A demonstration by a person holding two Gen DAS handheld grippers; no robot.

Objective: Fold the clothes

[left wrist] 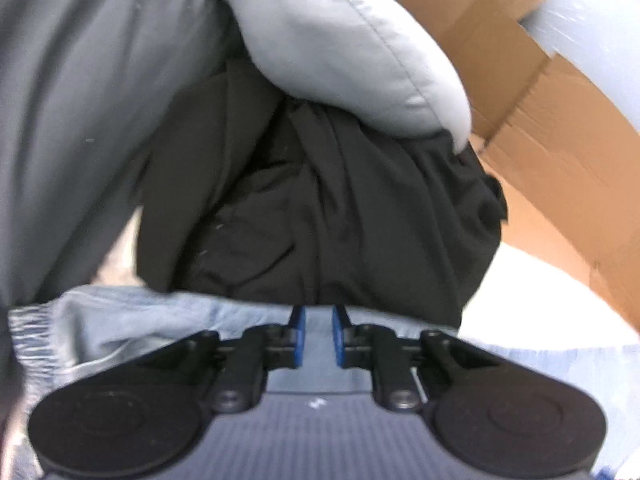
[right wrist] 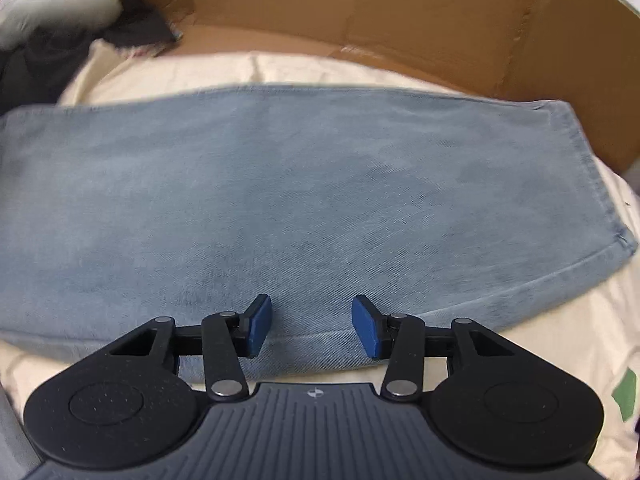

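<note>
**Cream sheet, cardboard behind, one pair of jeans laid flat**

Cream cloth (right wrist: 552, 344) covers the surface where the work is done; I cannot tell if a bench or a bed is under it. Behind it stands one big brown cardboard wall (right wrist: 400, 12), creased and bent around the far side and the right side.

I count one pair of light blue jeans (right wrist: 280, 184). It lies flat on the cream cloth, stretched from left to right, with the hem of the leg at the right end. In the left wrist view the gathered waistband end of the same jeans is seen, a little crumpled.

Beside the waist end there is a heap of other clothes: one black garment (left wrist: 320, 208), bunched in folds, one pale grey padded piece (left wrist: 344, 48) resting on top of it, and one darker grey cloth (left wrist: 80, 120) to the left of both. All three touch each other.

There are two grippers. The left gripper (left wrist: 319, 334) is over the waistband end, its jaws only slightly apart, with nothing pinched between them. The right gripper (right wrist: 312, 326) is above the near edge of the jeans, its jaws spread about half wide, and no cloth is between the blue pads (right wrist: 258, 328).

One small green patch (right wrist: 626, 396) shows on the cream cloth at the right edge.
</note>
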